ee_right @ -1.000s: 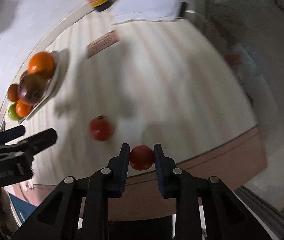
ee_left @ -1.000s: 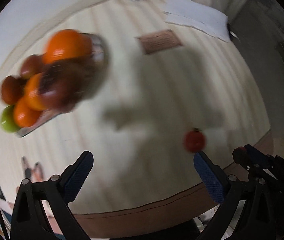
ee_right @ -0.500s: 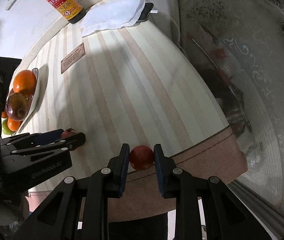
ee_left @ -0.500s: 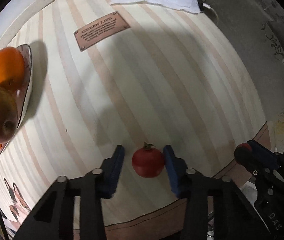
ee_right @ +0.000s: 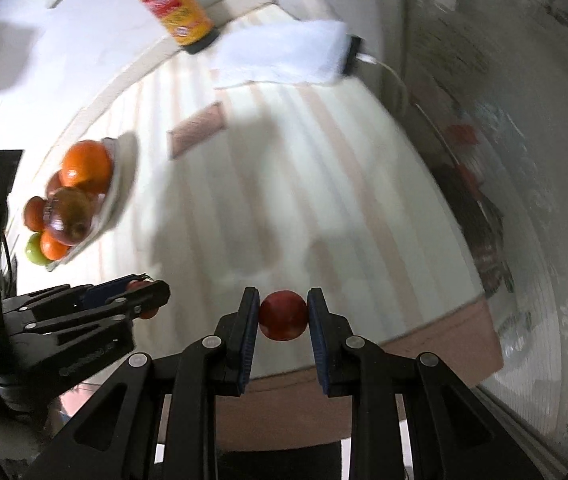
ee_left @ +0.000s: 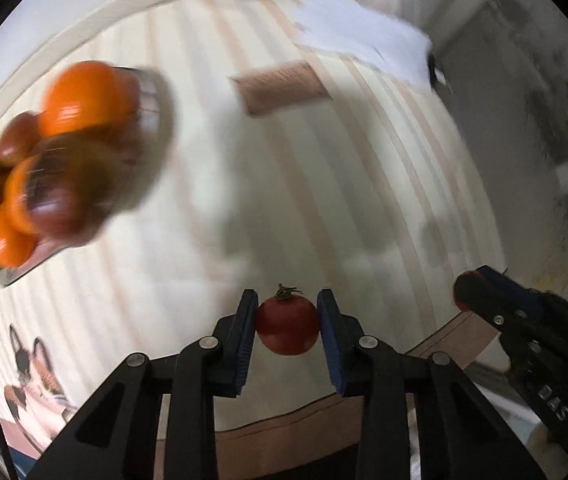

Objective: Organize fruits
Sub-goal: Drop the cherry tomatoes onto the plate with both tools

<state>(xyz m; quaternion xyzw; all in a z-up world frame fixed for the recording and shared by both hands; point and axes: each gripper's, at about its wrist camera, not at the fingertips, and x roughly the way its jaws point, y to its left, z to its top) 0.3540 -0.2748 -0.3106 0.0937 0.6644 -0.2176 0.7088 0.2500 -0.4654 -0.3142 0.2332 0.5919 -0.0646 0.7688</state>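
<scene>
My left gripper is shut on a red tomato with a green stem, held above the striped table. My right gripper is shut on a second red tomato near the table's front edge. The right gripper shows at the right of the left wrist view, and the left gripper at the lower left of the right wrist view. A white plate piled with oranges, a dark apple and a green fruit stands at the left. The pile is blurred in the left wrist view.
A soy sauce bottle stands at the back by the wall. A white cloth lies at the back right. A small brown label is printed on the striped tablecloth. The table's brown front edge is close below the grippers.
My left gripper has shut on the tomato it stood around and lifted it off the table. Both views have swung upward. The right gripper still holds its tomato.
</scene>
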